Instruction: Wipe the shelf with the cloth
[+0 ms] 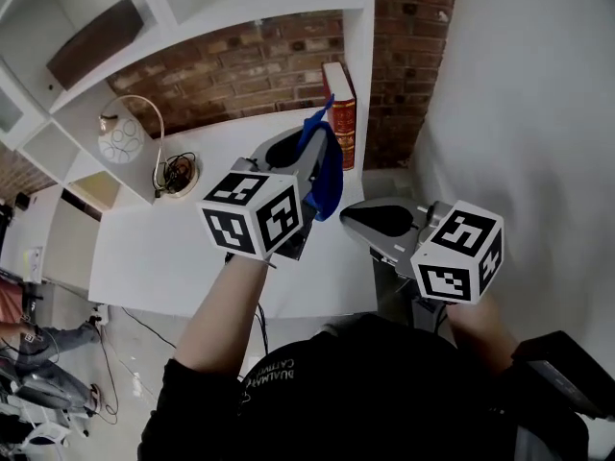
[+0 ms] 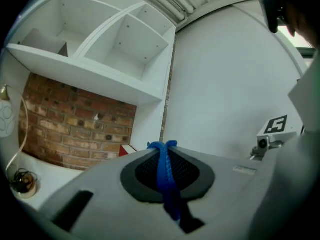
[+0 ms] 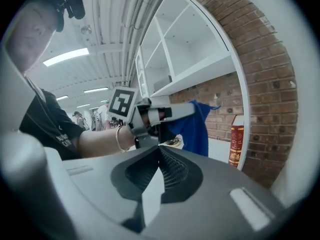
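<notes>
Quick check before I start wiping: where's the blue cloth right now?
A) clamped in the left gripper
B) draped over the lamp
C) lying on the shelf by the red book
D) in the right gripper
A: the left gripper view shows the blue cloth pinched between the closed jaws of the left gripper.

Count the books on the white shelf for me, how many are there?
1. A dark red hardback book stands upright at the right end of the white shelf, by the brick wall. The blue cloth may hide others.
</notes>
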The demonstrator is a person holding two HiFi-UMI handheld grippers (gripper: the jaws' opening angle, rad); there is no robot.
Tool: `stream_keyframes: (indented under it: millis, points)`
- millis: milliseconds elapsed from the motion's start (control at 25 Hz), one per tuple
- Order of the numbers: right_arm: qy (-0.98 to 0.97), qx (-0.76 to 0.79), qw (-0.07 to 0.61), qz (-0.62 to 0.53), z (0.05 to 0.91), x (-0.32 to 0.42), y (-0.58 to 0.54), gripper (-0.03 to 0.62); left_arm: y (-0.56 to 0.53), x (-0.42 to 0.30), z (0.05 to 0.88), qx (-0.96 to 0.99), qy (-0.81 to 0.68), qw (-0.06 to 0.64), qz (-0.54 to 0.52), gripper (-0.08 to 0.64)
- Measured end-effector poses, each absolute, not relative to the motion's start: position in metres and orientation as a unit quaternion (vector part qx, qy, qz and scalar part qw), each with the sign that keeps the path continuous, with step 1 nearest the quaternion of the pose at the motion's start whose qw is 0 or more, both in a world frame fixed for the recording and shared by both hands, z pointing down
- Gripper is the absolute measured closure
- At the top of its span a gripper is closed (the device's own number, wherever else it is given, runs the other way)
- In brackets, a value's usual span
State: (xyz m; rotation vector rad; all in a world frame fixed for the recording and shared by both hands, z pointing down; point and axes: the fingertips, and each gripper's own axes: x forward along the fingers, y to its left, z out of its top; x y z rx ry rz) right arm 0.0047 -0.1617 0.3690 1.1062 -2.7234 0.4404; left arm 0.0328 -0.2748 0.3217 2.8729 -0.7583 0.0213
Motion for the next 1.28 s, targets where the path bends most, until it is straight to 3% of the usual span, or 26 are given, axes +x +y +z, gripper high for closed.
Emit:
stream_keyframes:
  millis: [520, 960, 1280]
  points:
    - [-0.909, 0.371, -0.024, 0.189, 0.374, 0.021, -0.096, 0.584, -0.143, 0.001, 0.388, 0.962, -0.240, 0.121, 0.053, 0.537]
    - [-0.923, 0.343, -0.031, 0.170, 0.415, -0.006, -0.007, 0.584, -0.040, -0.041, 0.438, 0.936, -0.302, 0.173, 0.046, 0.537]
    - [-0.916, 0.356, -0.027, 0.183, 0.424, -0.043, 0.021, 0.584, -0.010, -0.099, 0.433, 0.934, -0.314, 0.164, 0.033, 0.537]
